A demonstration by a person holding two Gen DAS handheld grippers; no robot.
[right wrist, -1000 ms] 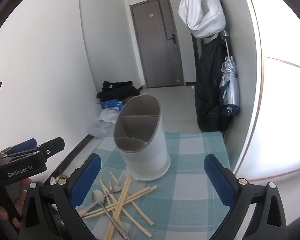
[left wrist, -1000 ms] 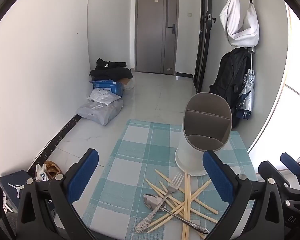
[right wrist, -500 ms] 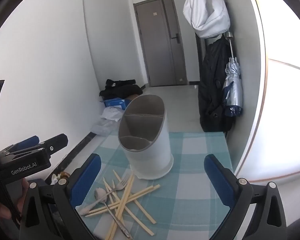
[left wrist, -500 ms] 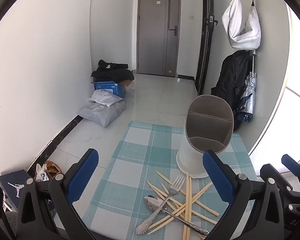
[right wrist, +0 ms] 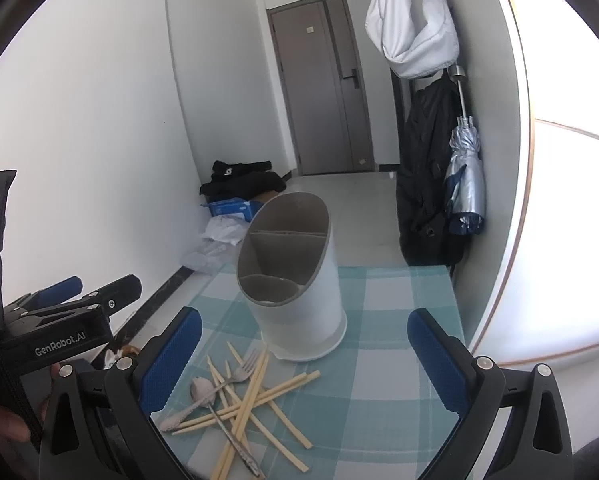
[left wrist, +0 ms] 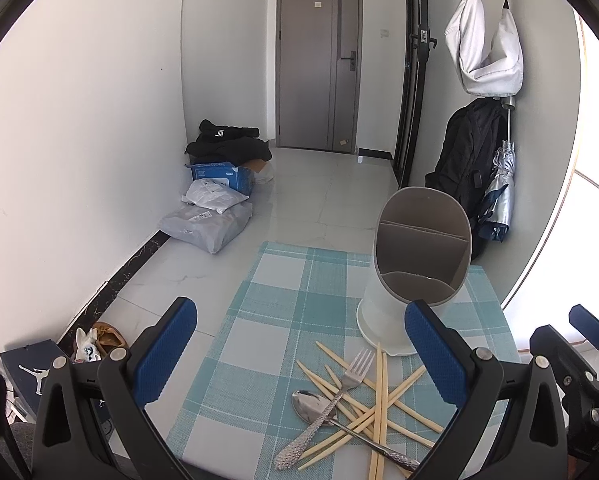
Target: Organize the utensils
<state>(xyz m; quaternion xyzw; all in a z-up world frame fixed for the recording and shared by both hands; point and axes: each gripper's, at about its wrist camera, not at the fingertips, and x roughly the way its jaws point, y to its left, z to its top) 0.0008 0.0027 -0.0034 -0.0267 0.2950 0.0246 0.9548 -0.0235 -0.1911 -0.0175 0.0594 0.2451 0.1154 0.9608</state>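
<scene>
Nothing is in hand yet: this looks like the approach step, before the first pick. The left gripper and the right gripper both hover above the surface with fingers spread wide and holding nothing.

The utensils lie in a crossed heap at the lower centre of the left view, just in front of the white holder, which stands upright at right of centre with its divided compartments empty. The fork runs from lower left up to upper right, tines toward the holder. The spoon lies across it, bowl to the left, handle running toward the lower right. The chopsticks fan in several directions beneath them.

Next, I judge, one gripper must drop, align across a single long axis, and close on the topmost piece
</scene>
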